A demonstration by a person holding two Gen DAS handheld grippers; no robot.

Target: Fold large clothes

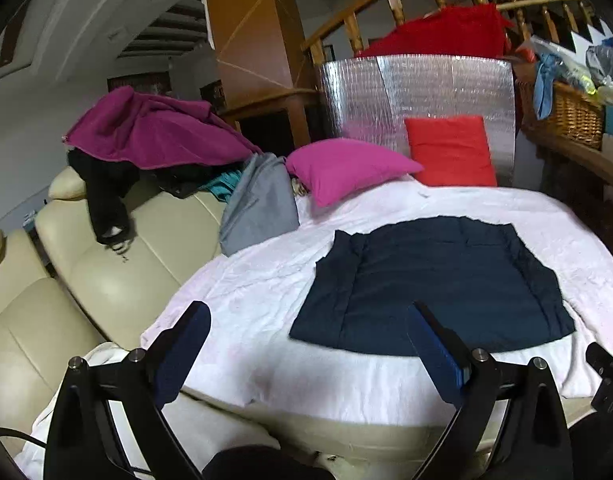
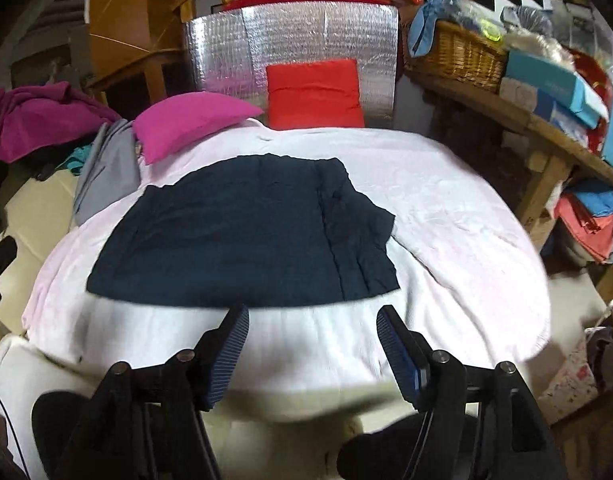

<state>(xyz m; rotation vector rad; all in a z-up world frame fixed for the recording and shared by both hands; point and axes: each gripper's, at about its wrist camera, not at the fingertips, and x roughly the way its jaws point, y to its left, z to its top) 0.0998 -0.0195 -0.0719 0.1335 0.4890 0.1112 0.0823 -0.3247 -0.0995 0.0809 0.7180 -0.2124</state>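
Navy garment (image 1: 434, 284) lies flat on white blanket (image 1: 266, 292), sides already folded in; both tongs released, empty.
Next, prob.: left tongs (image 1: 306, 344) & right tongs (image 2: 312, 344) pinch near hem corners, fold twd pillows.

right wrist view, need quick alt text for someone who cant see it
A folded navy garment lies flat on a pale pink blanket, with the open right gripper hovering empty near its front edge. Behind stand a magenta pillow and a red cushion; a wicker basket sits at right.
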